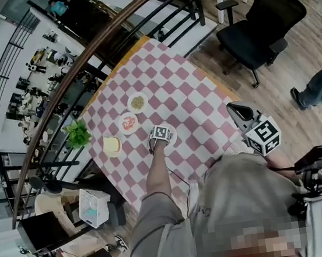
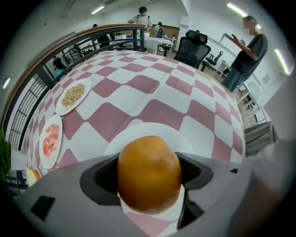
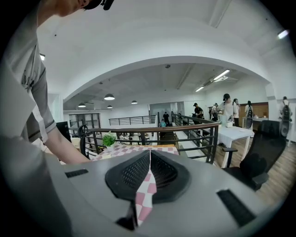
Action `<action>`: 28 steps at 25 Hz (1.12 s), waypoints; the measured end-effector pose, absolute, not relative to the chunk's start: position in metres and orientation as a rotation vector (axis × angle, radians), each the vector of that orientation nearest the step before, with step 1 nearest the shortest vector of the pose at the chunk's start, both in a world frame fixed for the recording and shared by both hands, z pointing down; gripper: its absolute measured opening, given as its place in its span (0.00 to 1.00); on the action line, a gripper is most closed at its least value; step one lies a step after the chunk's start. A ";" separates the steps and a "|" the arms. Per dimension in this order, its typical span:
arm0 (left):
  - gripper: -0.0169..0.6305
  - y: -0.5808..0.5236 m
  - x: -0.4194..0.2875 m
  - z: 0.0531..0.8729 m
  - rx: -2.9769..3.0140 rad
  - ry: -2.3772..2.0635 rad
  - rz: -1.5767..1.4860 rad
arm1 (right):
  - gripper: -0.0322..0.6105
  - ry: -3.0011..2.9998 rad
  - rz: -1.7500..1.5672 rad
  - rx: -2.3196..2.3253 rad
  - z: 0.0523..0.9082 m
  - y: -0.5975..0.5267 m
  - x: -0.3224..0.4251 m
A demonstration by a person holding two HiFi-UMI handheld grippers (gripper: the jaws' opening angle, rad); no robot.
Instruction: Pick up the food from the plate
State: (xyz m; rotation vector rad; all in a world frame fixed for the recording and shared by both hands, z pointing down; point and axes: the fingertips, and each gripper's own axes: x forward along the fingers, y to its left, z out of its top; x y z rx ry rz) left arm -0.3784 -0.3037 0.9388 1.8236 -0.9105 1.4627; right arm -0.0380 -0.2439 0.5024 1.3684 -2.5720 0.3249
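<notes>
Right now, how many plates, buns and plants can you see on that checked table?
Plates: 4
Bun: 1
Plant: 1
Total: 6

An open-plan office on a mezzanine, shown by the dark railing [image 3: 185,126] beyond the checked table [image 1: 192,97], a black office chair [image 1: 269,13] on wood flooring at the right, a white desk [image 3: 238,133] and ceiling strip lights [image 2: 237,9]
</notes>
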 end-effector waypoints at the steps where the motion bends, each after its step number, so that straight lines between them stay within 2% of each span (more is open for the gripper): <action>1: 0.58 -0.301 -0.381 0.939 1.797 -0.930 1.433 | 0.07 -2.585 0.329 1.356 0.502 -0.244 -0.040; 6: 0.58 -0.290 -0.387 0.932 1.670 -1.081 1.155 | 0.07 -2.635 0.343 1.289 0.501 -0.246 -0.051; 13: 0.58 -0.293 -0.374 0.888 1.736 -1.249 1.001 | 0.07 -2.669 0.389 1.110 0.514 -0.249 -0.080; 20: 0.59 -0.319 -0.362 0.754 2.000 -1.531 0.614 | 0.07 -2.713 0.364 0.912 0.526 -0.258 -0.119; 28: 0.59 -0.292 -0.344 0.579 2.265 -1.810 0.252 | 0.08 -2.812 0.228 0.763 0.501 -0.262 -0.157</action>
